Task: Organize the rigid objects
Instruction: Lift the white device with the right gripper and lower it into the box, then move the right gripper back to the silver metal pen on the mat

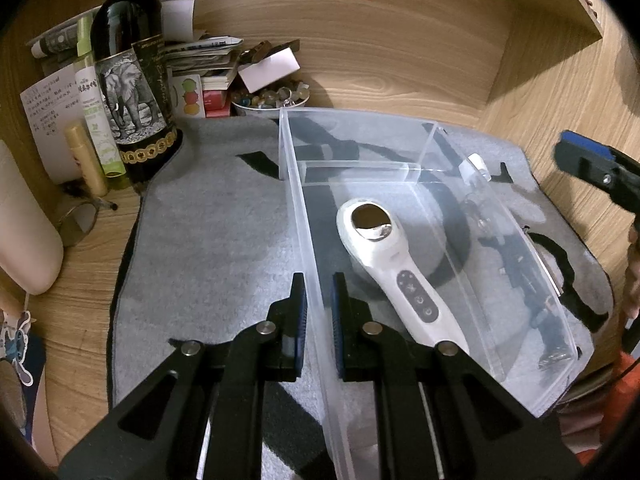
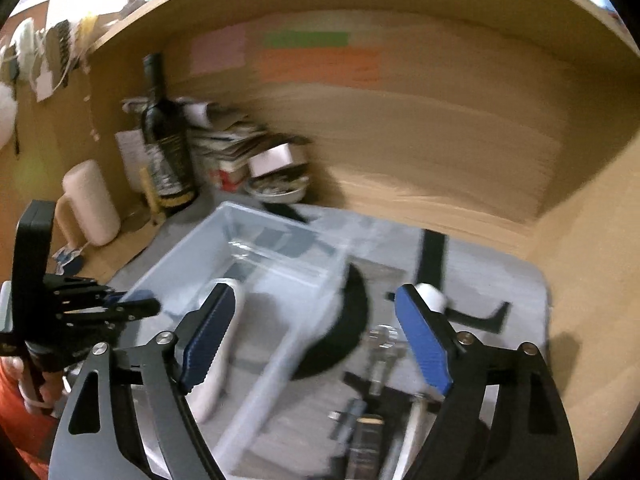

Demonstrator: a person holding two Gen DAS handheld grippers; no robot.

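A clear plastic organiser box with an inner divider is set on a grey felt mat spread over the wooden desk, and its left wall is pinched between the blue pads of the left gripper, apparently so that the box is steadied while items are loaded. A white handheld massager with a mirrored oval head is laid lengthwise in the large front compartment, its head toward the divider and its button handle toward the near edge, just to the right of the left gripper. The right gripper is held spread wide and empty above the box's right wall, in a blurred view. Below it, on the mat's near right part outside the box, several metal and dark tools are seen, presumably the next rigid objects to be sorted.
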